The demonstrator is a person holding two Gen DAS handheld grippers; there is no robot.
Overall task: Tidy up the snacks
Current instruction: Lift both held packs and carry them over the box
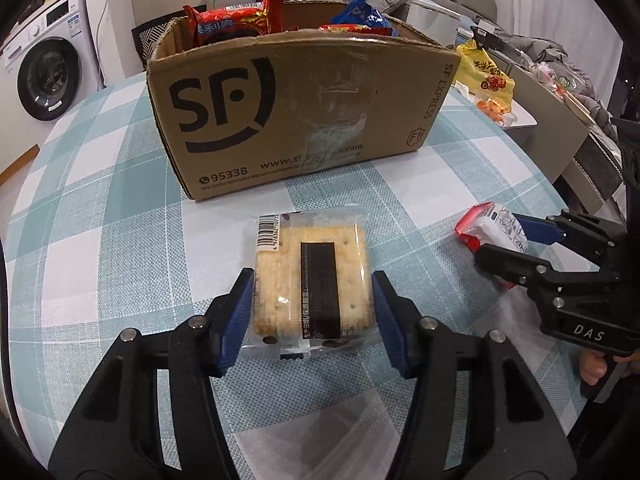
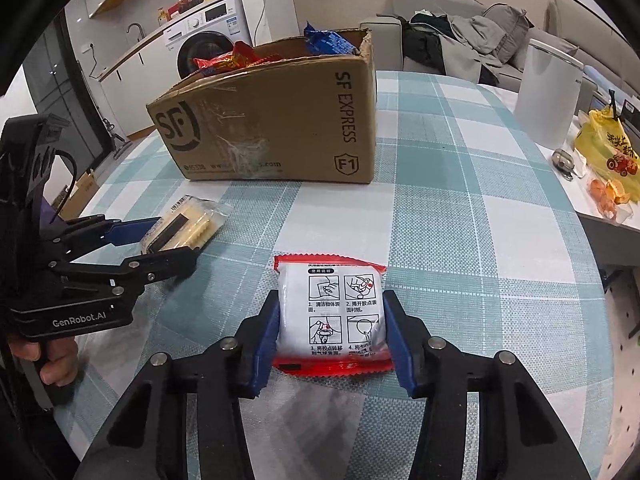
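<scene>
1. While the cardboard box (image 1: 288, 120) is sitting toward the far side of the checked surface (image 1: 100, 208), the left claw (image 1: 314, 300) is pinching a clear-wrapped cracker pack (image 1: 312, 280) by its two long sides, the blue pads (image 1: 236, 320) pressing against the wrapper.
2. The cracker pack is lying flat in front of the box's printed face, apart from it; whether it is resting on the cloth or lifted just off it, I cannot tell.
3. The right claw (image 2: 330, 328) is clamping a white packet with red ends (image 2: 332, 312), its printed instruction panels facing up, and both blue pads (image 2: 266, 336) are touching the packet's sides.
4. That packet is sitting well in front of the box's right corner, to the right of the cracker pack and clear of it.
5. Inside the box, a red snack bag (image 1: 236, 20) is standing up at the left end and a blue snack bag (image 1: 360, 14) is poking out toward the right.
6. Off to the right, a yellow plastic bag (image 2: 608, 148) is lying on a neighbouring white top beside a tall white canister (image 2: 548, 92).
7. A washing machine (image 1: 48, 68) is standing against the wall behind the surface.
</scene>
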